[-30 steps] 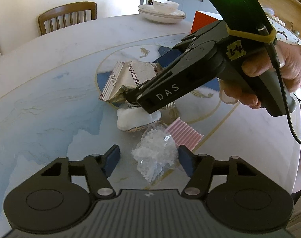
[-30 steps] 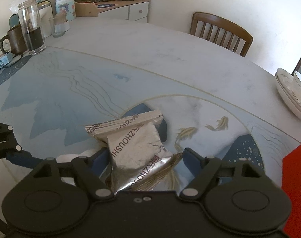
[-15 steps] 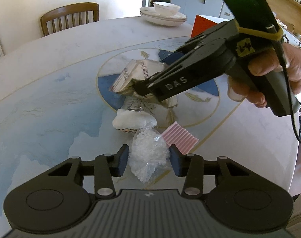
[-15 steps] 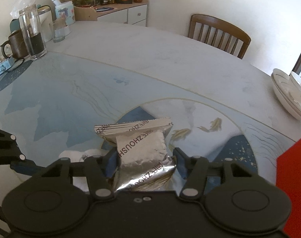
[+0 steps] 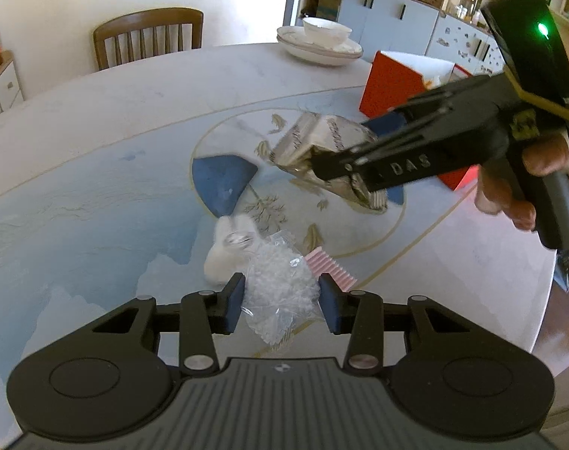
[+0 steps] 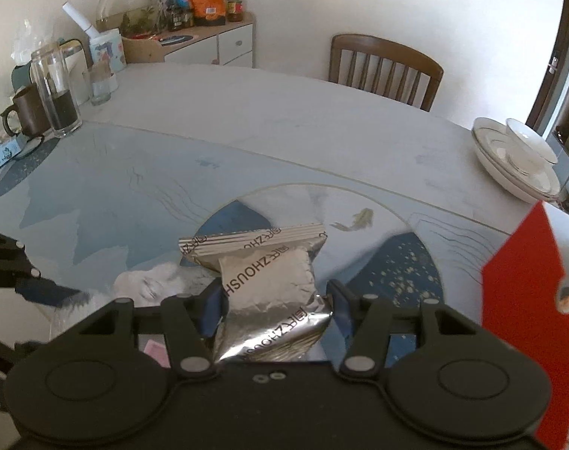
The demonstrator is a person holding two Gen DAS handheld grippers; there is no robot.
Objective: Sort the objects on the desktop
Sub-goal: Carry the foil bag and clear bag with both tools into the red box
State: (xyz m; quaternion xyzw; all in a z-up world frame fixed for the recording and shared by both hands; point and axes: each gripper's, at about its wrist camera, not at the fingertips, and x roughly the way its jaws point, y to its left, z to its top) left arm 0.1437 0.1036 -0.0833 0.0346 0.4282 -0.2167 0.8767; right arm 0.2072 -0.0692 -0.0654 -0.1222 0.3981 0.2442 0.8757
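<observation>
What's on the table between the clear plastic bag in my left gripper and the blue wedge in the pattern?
A white fluffy object lies there, beside the clear plastic bag held by the left gripper; left wrist view.

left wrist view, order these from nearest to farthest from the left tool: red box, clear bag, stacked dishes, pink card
1. clear bag, between the left tool's pads
2. pink card, just beyond, slightly right
3. red box, far right of the table
4. stacked dishes, at the table's far edge
</observation>
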